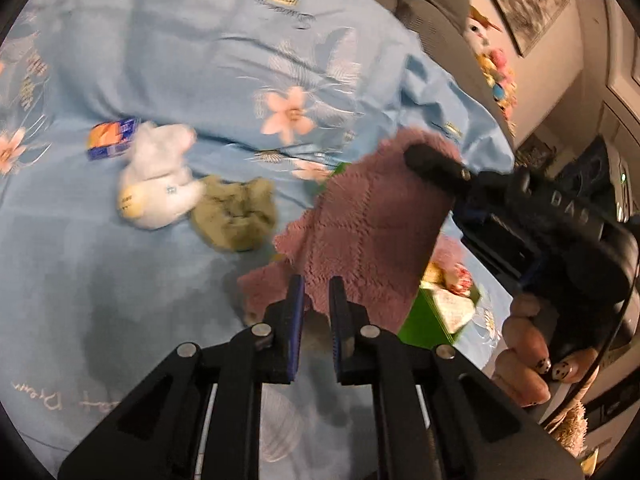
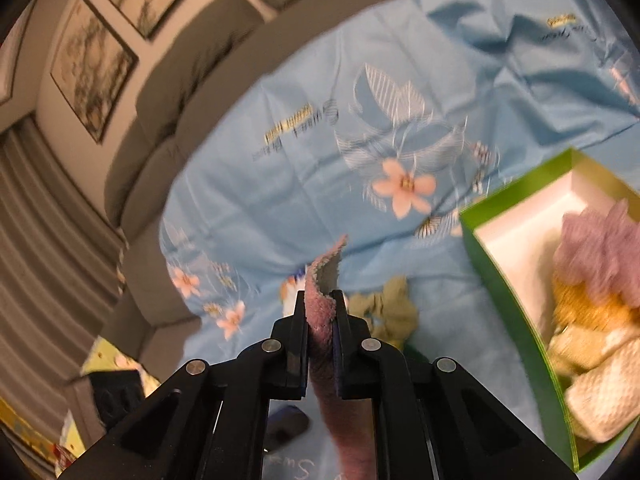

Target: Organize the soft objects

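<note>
Pink fuzzy cloth (image 1: pixel 372 216) hangs stretched above the blue floral bedsheet (image 1: pixel 180 60), beside the green box (image 2: pixel 516 292). Left tongs (image 1: pixel 317 292) and right tongs (image 2: pixel 320 304) each clamp one edge.

A grey sofa (image 2: pixel 192 92) stands against a beige wall (image 2: pixel 44 92) bearing framed pictures (image 2: pixel 92 64). A light blue floral sheet (image 2: pixel 304 184) covers its seat. Grey vertical blinds (image 2: pixel 44 248) hang at left.

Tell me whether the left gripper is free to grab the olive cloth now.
Probably not: the left gripper is shut on the pink towel, which the right gripper also holds. The olive cloth lies unobstructed beside the white plush.
</note>
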